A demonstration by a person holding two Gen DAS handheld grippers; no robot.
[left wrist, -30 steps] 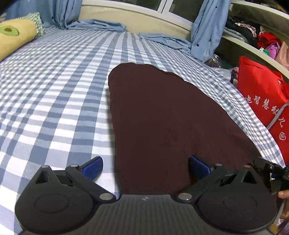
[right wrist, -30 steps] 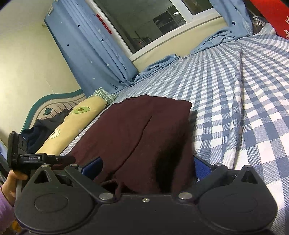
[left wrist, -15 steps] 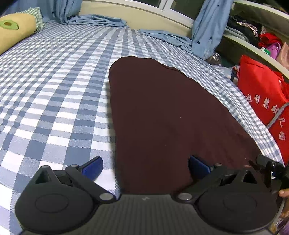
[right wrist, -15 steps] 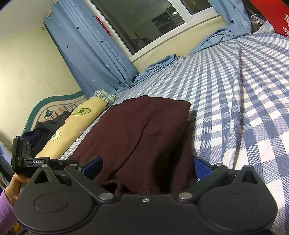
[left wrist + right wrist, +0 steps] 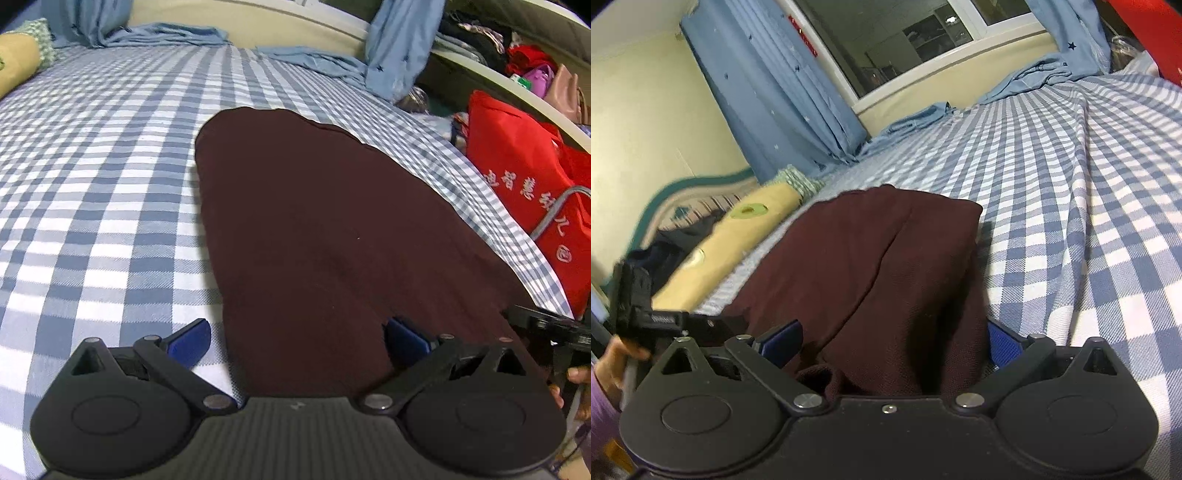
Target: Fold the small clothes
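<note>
The left gripper is held wide apart, its blue fingertips spread on either side of the near left edge of a dark maroon garment; one pad is seen over the checked sheet, the other over the cloth, and nothing is clamped between them. The right gripper is likewise spread wide, and the near end of the maroon garment is seen bunched between its blue fingertips, though whether the pads touch the cloth cannot be told. The garment is laid flat on a blue-and-white checked bedsheet, close to the bed's right edge in the left wrist view, with a lengthwise fold line visible in the right wrist view. Each gripper is caught at the edge of the other's view, held by a hand. Beyond the garment, an avocado-print pillow is seen beside it, blue curtains hang by a window, and a red bag stands off the bed's side.
</note>
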